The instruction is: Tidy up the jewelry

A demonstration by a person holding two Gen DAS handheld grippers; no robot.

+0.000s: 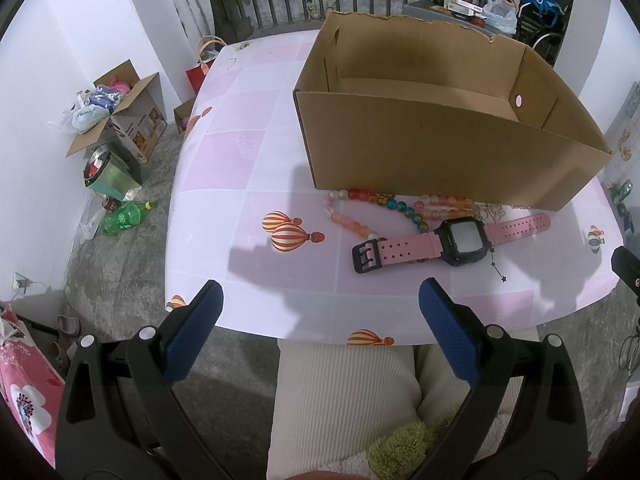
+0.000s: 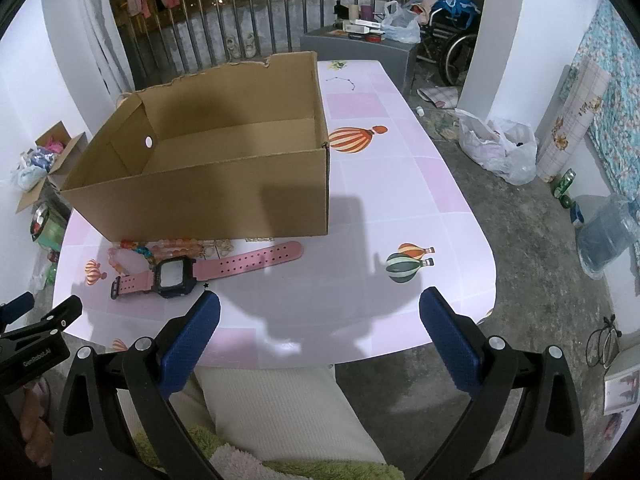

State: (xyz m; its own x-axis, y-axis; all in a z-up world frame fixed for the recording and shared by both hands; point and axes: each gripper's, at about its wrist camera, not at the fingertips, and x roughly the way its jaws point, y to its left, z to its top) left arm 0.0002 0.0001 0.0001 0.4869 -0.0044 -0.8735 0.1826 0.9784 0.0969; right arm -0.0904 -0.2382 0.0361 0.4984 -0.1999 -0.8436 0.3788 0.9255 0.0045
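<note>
On the left, the left gripper (image 1: 320,304) hangs over the near edge of the table (image 1: 224,168) with its blue pads spread wide and nothing between them. Ahead of it and off to its right lies the jewelry: a string of coloured beads (image 1: 384,204) running along the foot of the cardboard box (image 1: 440,148), touching or nearly touching its front wall, and just nearer, the pink watch (image 1: 448,244), flat on the tablecloth with its strap stretched roughly crosswise to the left gripper's fingers, buckle end toward the left and free end toward the right. A thin gold-coloured chain seems to lie by the box foot beyond the watch face, though it is too faint to be sure. The box stands open at the top and looks empty inside. Farther right, the right gripper (image 2: 320,304) is likewise wide open and holds nothing; from its view the watch (image 2: 200,268) sits ahead and to its left, its dial close to the left fingertip. Judged from both views, the watch lies between the two grippers and within easy reach of either, and its long axis across the fingers would suit a pinch on the strap
</note>
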